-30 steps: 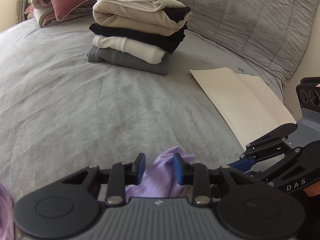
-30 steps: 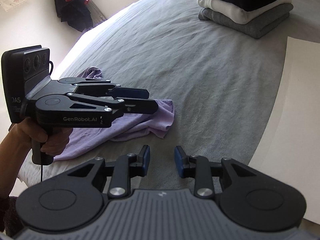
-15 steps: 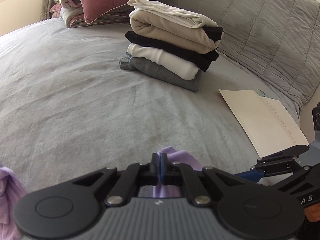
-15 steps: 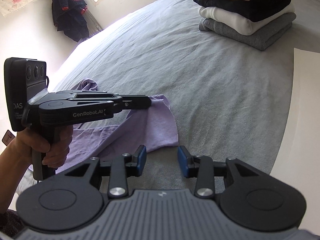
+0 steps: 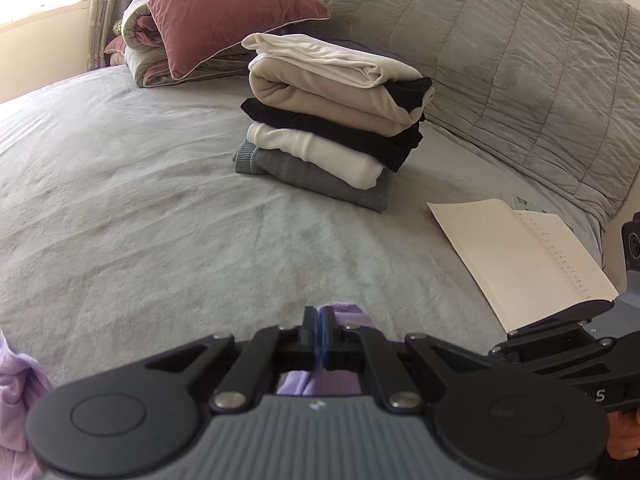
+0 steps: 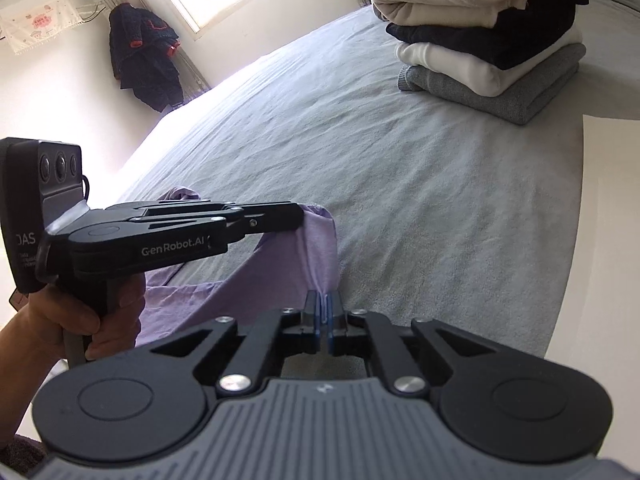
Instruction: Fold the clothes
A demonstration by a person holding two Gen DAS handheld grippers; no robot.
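A lilac garment (image 6: 288,268) lies at the near edge of the grey bed (image 6: 420,184), one edge lifted between both grippers. My left gripper (image 5: 319,312) is shut on a pinch of that fabric (image 5: 346,310); from the right wrist view its tip (image 6: 298,216) holds the cloth up off the bed. My right gripper (image 6: 323,300) has its jaws closing tight on the hanging edge lower down, the blue pads pressing the cloth. The fabric hangs taut from one grip down to the other. More lilac cloth (image 5: 16,392) shows at the left edge.
A stack of folded clothes (image 5: 332,120) stands mid-bed, before a pink pillow (image 5: 224,8) and a quilted grey headboard cover (image 5: 520,60). A cream paper sheet (image 5: 520,248) lies at the right. A dark jacket (image 6: 144,60) hangs by the window. A hand (image 6: 60,320) grips the left handle.
The left gripper went from open around the lilac cloth to shut on it, then lifted it. The right gripper, open half a second ago, has closed on the cloth's hanging edge.
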